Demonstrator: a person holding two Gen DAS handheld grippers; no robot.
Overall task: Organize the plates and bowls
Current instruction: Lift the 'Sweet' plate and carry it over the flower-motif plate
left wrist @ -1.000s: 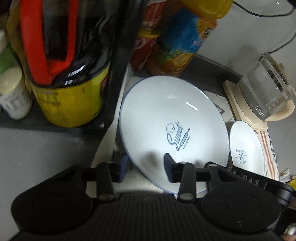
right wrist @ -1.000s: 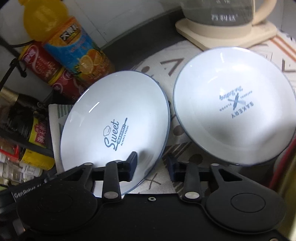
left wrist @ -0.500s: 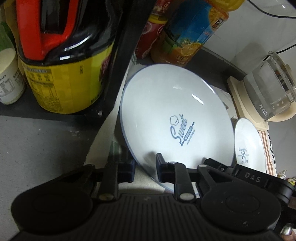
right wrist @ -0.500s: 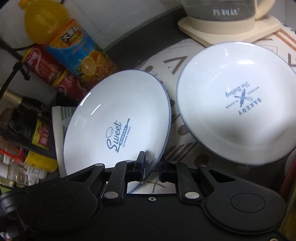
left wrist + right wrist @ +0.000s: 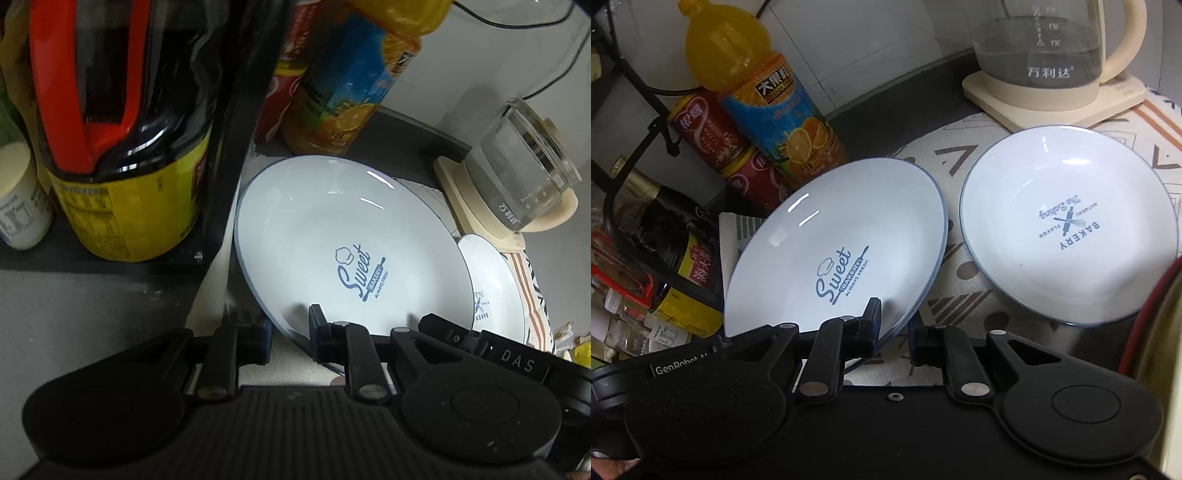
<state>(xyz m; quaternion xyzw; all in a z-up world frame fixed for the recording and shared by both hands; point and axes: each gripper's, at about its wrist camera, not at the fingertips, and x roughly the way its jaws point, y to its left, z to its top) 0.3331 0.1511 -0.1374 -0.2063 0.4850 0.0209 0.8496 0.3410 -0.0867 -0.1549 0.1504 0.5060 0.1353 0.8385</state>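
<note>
The left hand-held gripper (image 5: 290,338) and the right hand-held gripper (image 5: 894,326) both pinch the near rim of the tilted plate (image 5: 834,254) marked "Sweet". Only the right view shows the second plate (image 5: 1067,243) whole, flat on the patterned cloth (image 5: 967,280), just beside the first. The left view shows the dark bottle (image 5: 122,129) on a black rack close at the plate's left. The juice bottle (image 5: 764,99) and kettle (image 5: 1052,48) line the worktop's back edge.

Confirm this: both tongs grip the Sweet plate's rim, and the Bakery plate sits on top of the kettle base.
One error. The Bakery plate lies on the patterned cloth in front of the kettle base, as the right wrist view shows. Both tongs, left and right, do grip the Sweet plate by its rim.
</note>
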